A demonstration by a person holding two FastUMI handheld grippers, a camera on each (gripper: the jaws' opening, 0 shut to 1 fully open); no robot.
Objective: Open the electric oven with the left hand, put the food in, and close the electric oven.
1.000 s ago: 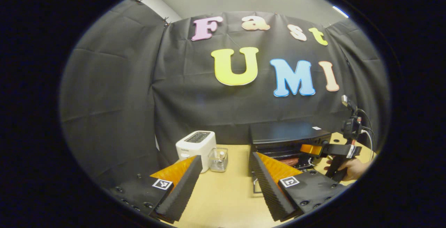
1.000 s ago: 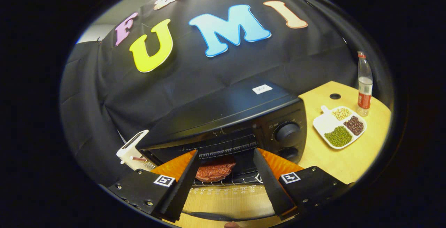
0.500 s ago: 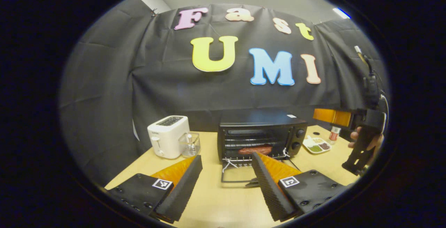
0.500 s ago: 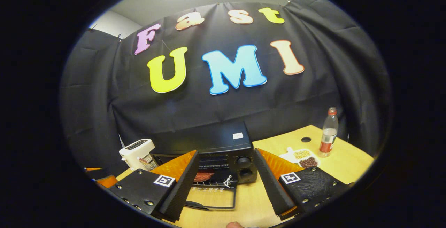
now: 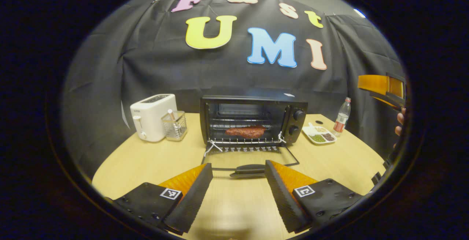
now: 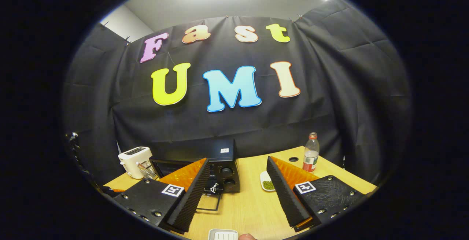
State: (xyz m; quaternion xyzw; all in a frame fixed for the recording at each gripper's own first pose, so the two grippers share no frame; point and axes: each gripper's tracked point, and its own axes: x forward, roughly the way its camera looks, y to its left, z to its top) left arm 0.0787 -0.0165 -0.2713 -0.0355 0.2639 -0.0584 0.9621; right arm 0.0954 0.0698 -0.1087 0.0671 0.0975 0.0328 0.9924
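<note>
Food [image 5: 245,131] sits on rack in oven [image 5: 253,119], door [image 5: 251,161] down. Both grippers, left [image 5: 238,192] & right [image 6: 238,192], spread, empty. Closing step: we need left under door handle [image 5: 250,169], lift shut.

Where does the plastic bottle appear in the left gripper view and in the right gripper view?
Left gripper view: the bottle stands at the right, past the oven and plate.
Right gripper view: the bottle stands right of centre, above the right finger.
Shared landmark: the oven, left of the bottle in both.
</note>
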